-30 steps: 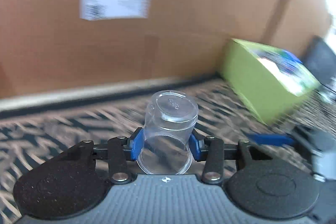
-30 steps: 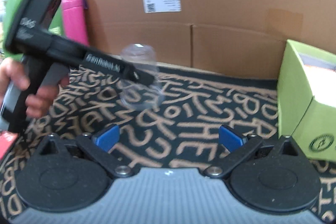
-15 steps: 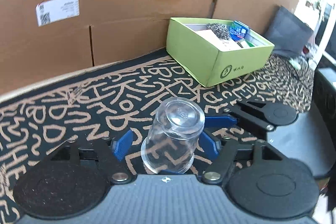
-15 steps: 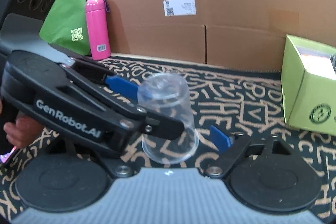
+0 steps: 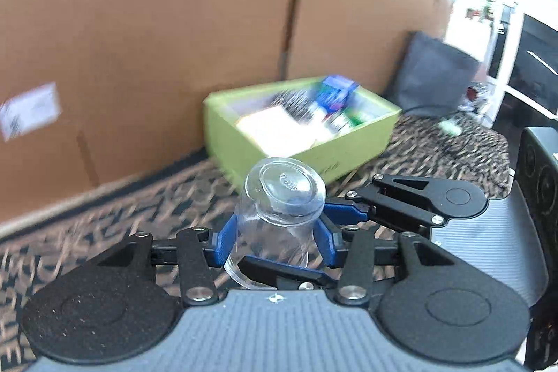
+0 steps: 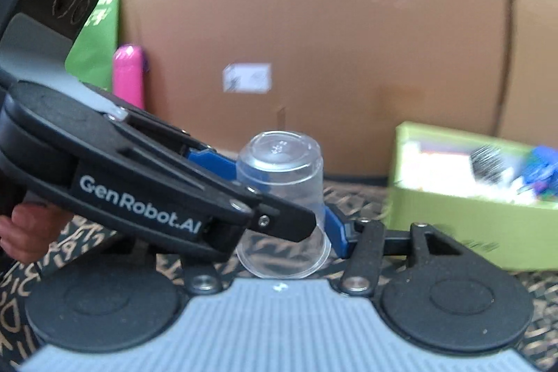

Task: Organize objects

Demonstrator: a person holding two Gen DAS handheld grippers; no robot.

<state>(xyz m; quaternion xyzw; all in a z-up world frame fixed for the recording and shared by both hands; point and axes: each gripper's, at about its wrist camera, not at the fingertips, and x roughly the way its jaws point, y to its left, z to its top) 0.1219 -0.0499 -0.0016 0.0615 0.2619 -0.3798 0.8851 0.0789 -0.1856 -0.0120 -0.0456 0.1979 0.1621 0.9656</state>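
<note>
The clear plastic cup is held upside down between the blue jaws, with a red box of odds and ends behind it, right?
Not quite: the box is lime green, as both wrist views show. The clear plastic cup is indeed upside down between blue jaws.

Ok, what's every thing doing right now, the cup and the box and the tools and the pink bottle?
cup: upside down, empty, pinched by both tools.
left tool: shut on the cup.
right tool: shut on the cup, from the other side.
green box: open on top, stuff inside.
pink bottle: standing up; too blurry to tell more.
</note>
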